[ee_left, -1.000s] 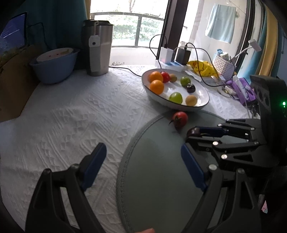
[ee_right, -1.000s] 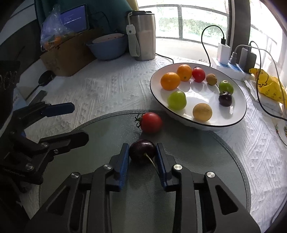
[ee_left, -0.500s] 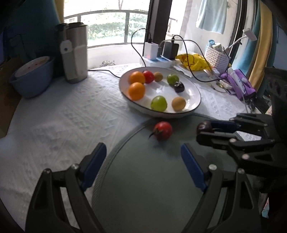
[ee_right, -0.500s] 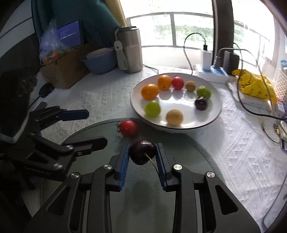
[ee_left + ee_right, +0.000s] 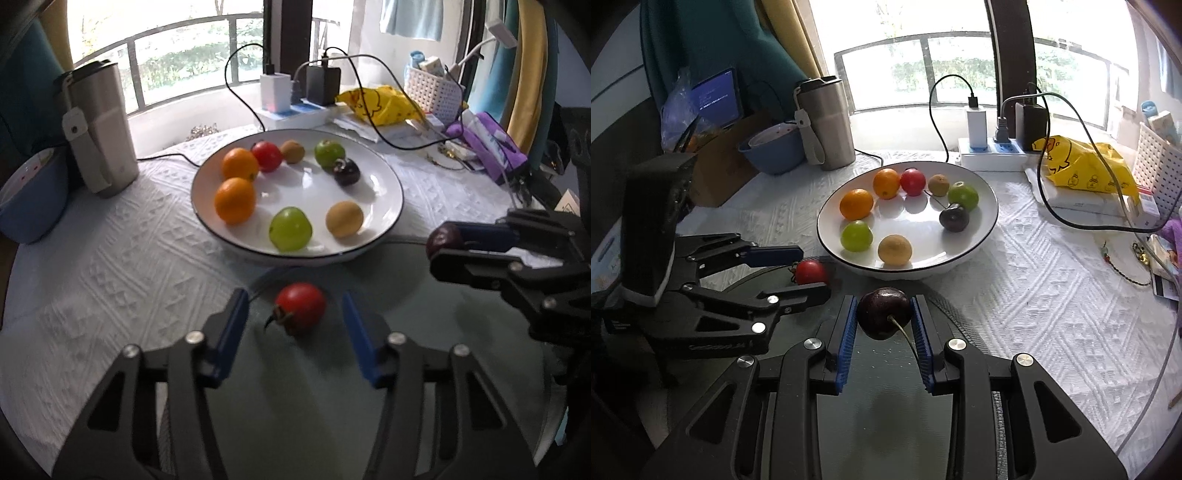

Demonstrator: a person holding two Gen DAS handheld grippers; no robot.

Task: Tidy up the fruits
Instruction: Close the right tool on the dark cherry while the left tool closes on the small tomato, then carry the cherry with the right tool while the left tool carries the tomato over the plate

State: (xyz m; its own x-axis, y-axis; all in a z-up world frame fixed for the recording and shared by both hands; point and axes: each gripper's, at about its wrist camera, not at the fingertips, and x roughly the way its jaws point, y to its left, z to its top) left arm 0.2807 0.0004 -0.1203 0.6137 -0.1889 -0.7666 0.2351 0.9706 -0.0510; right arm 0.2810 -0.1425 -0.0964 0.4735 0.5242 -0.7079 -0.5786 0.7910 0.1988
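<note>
Fruits mostly sit in the white plate (image 5: 982,236): two oranges (image 5: 856,204) at its 10 o'clock, a red tomato (image 5: 913,182) and a small brown fruit (image 5: 938,185) at 12, a green one (image 5: 963,196) with a dark plum (image 5: 954,218) at 2, another green one (image 5: 856,236) at 8, a tan one (image 5: 895,250) at 6. Plate rests on the white tabletop (image 5: 1034,280), touching the far edge of the round grey mat (image 5: 424,295).

My right gripper (image 5: 884,314) is pinching a dark cherry (image 5: 884,313), both blue pads on its sides, stem trailing back toward the camera. It hangs over the mat's far edge, just short of the plate's near rim. In the left wrist view this gripper (image 5: 448,245) sits at 3 o'clock, cherry (image 5: 444,238) at its tip.

My left gripper (image 5: 295,314) is closing, jaws spread either side of a loose red tomato (image 5: 301,307) lying on the mat; pads near it but not touching, gaps show on both sides. Same tomato (image 5: 810,272) in the right wrist view sits between the left gripper's (image 5: 809,271) fingers, at 7 o'clock off the plate.

Steel tumbler (image 5: 99,129) and blue bowl (image 5: 29,195) stand at the tabletop's 10 o'clock, power strip (image 5: 991,157) at 12.
</note>
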